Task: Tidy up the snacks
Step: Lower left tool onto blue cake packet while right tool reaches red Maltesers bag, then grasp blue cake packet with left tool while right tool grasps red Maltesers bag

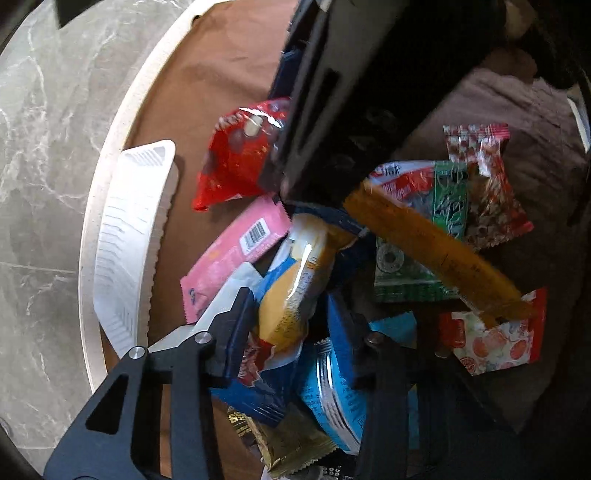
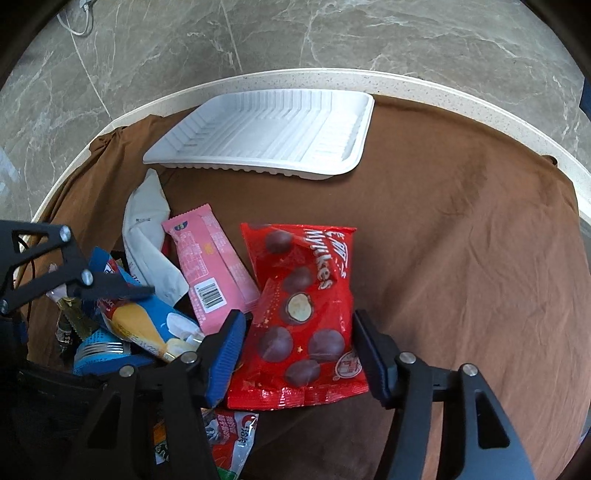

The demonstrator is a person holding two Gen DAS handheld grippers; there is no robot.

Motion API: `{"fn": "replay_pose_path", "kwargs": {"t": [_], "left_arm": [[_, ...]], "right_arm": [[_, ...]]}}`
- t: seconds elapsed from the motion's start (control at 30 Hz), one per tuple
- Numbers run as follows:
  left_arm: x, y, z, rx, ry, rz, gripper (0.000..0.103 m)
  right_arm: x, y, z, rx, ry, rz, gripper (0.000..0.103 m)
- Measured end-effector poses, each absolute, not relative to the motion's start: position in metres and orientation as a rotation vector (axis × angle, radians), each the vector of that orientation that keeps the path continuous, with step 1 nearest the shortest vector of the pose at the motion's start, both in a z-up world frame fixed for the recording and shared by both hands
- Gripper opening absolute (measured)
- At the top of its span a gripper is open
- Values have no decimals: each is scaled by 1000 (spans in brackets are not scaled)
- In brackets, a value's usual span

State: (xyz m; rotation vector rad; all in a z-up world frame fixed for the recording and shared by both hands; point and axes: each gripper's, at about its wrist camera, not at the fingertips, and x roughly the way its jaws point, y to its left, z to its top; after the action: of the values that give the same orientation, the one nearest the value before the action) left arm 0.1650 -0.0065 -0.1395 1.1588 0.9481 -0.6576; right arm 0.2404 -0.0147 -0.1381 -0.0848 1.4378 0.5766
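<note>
Many glossy crinkled snack packets, ribbed white tray

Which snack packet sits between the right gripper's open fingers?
The red Mylikes chocolate-ball bag, lying flat on the brown cloth. The right gripper straddles it; the pink barcode wrapper lies outside the left finger.

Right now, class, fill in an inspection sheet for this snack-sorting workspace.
Surface: round white-rimmed table under a brown cloth.
Job's things: ribbed white plastic tray, holding nothing; red chocolate-ball bag; pink barcoded wrapper.
Clutter: overlapping snack packets.
Grippers: right gripper open, straddling the red bag; left gripper open over the pile.
Cables: white cable on the floor.
Surroundings: grey marble floor.
</note>
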Motion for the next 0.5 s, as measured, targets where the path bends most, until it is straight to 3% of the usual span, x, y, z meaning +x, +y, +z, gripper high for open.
{"fn": "replay_pose_path", "kwargs": {"t": [0.2, 0.5], "left_arm": [[174, -5, -145, 1119, 972, -672, 31], [191, 12, -126, 892, 1053, -697, 29]], "right_arm": [[243, -17, -139, -83, 1432, 600, 42], [248, -31, -122, 13, 1425, 615, 39]]}}
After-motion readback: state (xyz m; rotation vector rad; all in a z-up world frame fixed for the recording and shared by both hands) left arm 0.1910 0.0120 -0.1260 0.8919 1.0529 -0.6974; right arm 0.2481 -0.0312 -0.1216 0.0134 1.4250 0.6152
